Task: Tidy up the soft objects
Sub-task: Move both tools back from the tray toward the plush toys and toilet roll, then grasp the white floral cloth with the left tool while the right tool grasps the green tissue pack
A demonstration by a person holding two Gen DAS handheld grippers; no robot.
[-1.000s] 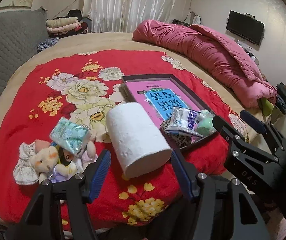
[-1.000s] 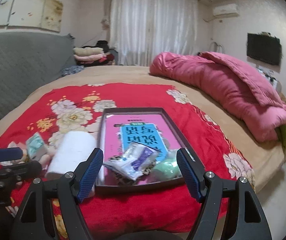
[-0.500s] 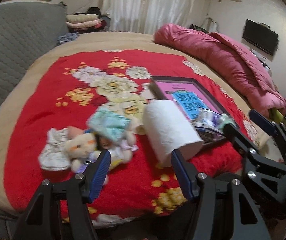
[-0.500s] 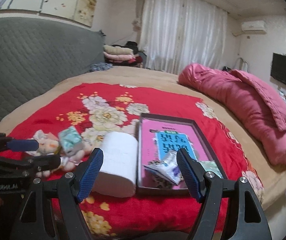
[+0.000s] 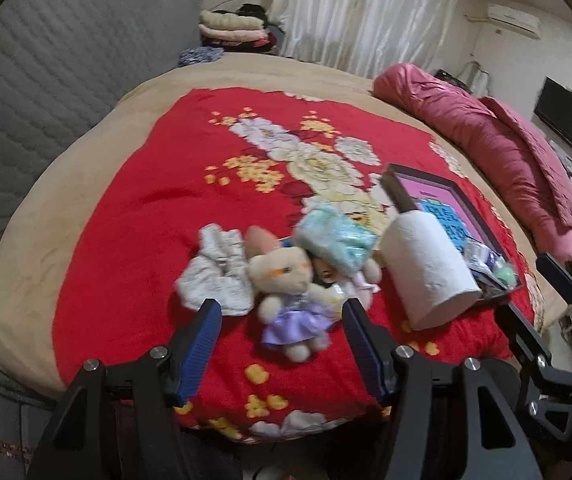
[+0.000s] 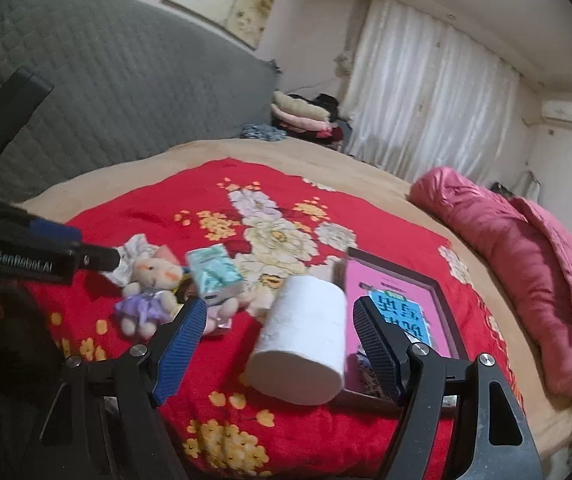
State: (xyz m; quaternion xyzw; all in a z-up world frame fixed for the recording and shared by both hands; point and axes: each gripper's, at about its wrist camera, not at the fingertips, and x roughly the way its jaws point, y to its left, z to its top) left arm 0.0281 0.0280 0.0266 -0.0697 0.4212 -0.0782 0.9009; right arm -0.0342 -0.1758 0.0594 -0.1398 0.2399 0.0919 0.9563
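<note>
Left wrist view: left tongs [image 5: 282,330] spread wide, gripping nothing, poised low over the near edge of the red blanket [image 5: 146,216] on the bed [image 5: 86,128]. Between the blue pads [image 5: 202,344], a plush bunny [image 5: 290,292] in a purple dress, lying on its back. Just left of it and touching, a crumpled white cloth [image 5: 218,276]. Atop the bunny's far side, a pale green tissue pack [image 5: 336,238]; beneath that, a dark doll face [image 5: 323,270], partly hidden. To the right, a paper roll [image 5: 426,268] on its side, its far end against the tray [image 5: 400,194]. In the tray's near corner, small packets [image 5: 482,256] and a mint-green lump [image 5: 504,272], blurred. At the far right edge, right tongs [image 5: 566,280], fingers apart. Beyond, a pink quilt [image 5: 506,152] bunched along the bed's right side. Right wrist view: right tongs [image 6: 280,340] open and empty, the roll [image 6: 306,340] framed between the pads [image 6: 180,340], not touched. Tray [image 6: 446,312] with pink print just right of the roll, touching it. Left of the roll, the pack [image 6: 214,272], the bunny [image 6: 150,288] and the cloth [image 6: 134,252], clustered together. At the left edge, the left tongs [image 6: 58,248] seen from the side, near the cloth; gap hard to judge here.
</note>
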